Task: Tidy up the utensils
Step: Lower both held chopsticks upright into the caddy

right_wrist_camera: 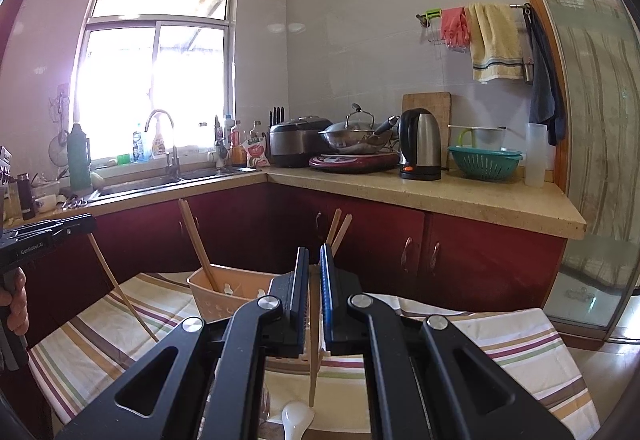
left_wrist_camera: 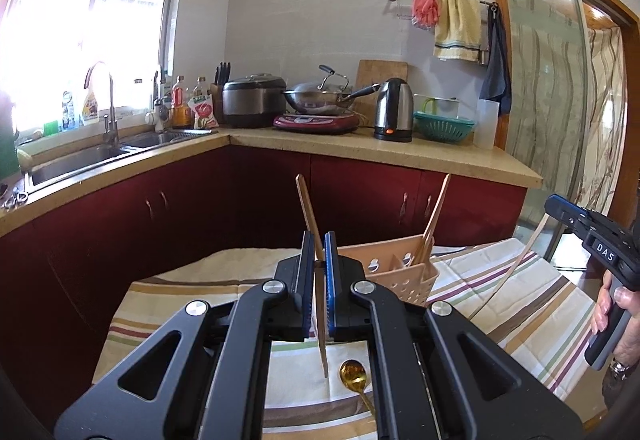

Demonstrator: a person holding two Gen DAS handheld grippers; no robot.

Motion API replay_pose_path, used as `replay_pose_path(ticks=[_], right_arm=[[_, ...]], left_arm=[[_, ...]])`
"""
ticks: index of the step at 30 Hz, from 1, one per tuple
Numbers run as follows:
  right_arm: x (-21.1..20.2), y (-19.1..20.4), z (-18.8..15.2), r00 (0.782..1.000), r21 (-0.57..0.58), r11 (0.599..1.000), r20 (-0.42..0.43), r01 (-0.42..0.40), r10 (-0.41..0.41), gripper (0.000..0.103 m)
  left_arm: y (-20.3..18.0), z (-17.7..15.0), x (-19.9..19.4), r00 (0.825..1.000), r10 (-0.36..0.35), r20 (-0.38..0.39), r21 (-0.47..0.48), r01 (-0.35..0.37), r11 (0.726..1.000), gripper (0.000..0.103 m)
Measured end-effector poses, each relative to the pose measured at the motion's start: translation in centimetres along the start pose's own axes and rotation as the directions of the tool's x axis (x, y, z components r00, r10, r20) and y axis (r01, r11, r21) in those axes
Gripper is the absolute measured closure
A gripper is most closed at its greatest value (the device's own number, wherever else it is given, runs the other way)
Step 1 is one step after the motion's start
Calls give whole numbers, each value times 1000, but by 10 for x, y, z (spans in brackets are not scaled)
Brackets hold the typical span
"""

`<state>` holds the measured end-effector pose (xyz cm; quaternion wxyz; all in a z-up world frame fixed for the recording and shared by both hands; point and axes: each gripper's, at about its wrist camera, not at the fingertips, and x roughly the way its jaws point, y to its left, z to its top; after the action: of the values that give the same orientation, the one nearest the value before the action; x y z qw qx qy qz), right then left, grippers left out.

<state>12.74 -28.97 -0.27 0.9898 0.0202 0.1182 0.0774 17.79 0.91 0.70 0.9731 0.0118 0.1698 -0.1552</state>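
On the tablecloth (left_wrist_camera: 520, 304), a spoon (left_wrist_camera: 354, 374) lies before the utensil basket (left_wrist_camera: 400, 272), chopsticks (left_wrist_camera: 434, 224) standing inside.

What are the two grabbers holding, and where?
Each holds one wooden chopstick near its middle: the left gripper pinches a chopstick, the right gripper another chopstick.

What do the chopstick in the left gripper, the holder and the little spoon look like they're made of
The chopstick in the left hand-held gripper looks like bamboo or wood: matte tan, no shine. The holder looks like plastic: even peach colour, moulded holes. The spoon looks like gold-toned metal, since its bowl gleams, though a coating is possible.
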Motion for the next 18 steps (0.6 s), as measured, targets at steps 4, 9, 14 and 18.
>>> replay_pose_path(ticks=[4, 9, 14, 18], right_arm=[[-5, 3, 13, 1000, -7, 1000, 17, -15, 15, 96], [-8, 5, 40, 998, -12, 999, 50, -45, 45, 96], [-8, 10, 65, 994, -40, 998, 97, -53, 56, 96], [3, 9, 83, 991, -36, 997, 117, -63, 67, 96]], left_arm=[[-4, 16, -9, 999, -22, 25, 10, 22, 1000, 97], [-7, 41, -14, 997, -63, 52, 7, 62, 998, 97], [-13, 67, -15, 993, -66, 94, 42, 62, 997, 97], [-15, 88, -9, 989, -71, 126, 51, 65, 997, 97]])
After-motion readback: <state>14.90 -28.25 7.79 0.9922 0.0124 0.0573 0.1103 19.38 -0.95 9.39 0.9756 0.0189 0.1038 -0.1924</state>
